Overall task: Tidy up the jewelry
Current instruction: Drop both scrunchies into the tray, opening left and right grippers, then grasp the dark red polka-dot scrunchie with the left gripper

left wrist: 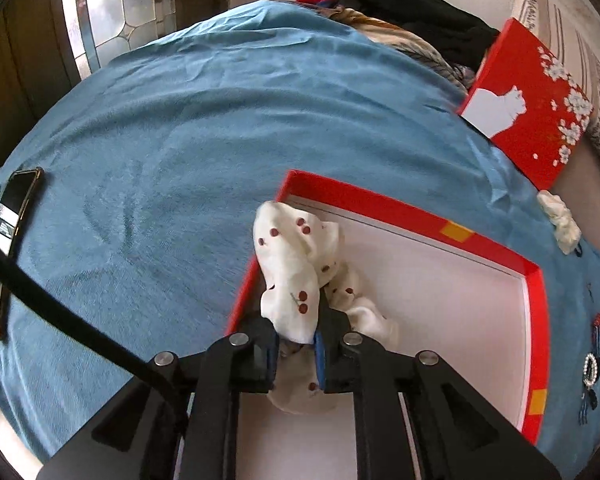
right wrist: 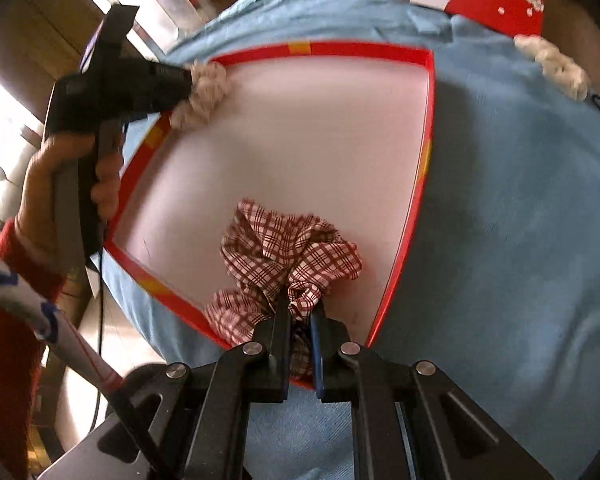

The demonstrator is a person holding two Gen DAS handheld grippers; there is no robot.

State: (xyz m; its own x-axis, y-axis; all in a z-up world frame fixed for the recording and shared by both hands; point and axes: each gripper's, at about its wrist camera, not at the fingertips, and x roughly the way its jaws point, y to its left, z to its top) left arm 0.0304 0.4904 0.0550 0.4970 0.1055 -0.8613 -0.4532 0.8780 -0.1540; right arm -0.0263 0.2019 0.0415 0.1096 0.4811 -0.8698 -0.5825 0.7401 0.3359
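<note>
left gripper (left wrist: 296, 340): clamped on cherry scrunchie (left wrist: 288, 272), over box (left wrist: 536, 292) left corner | right gripper (right wrist: 300, 320): clamped on plaid scrunchie (right wrist: 288, 256), over box near edge | cream scrunchie (left wrist: 560, 220): on cloth (left wrist: 180, 140) beyond box

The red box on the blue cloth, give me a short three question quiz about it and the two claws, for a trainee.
1. True or false: the red box already has a lid on it.
2. Which claw grips the plaid scrunchie? A) left claw B) right claw C) neither
3. Fill in: the white scrunchie in the left claw is printed with small red ____.

Key
1. False. The box is open; its white floor shows, and the flowered red lid leans apart from it.
2. B
3. Cherries
</note>
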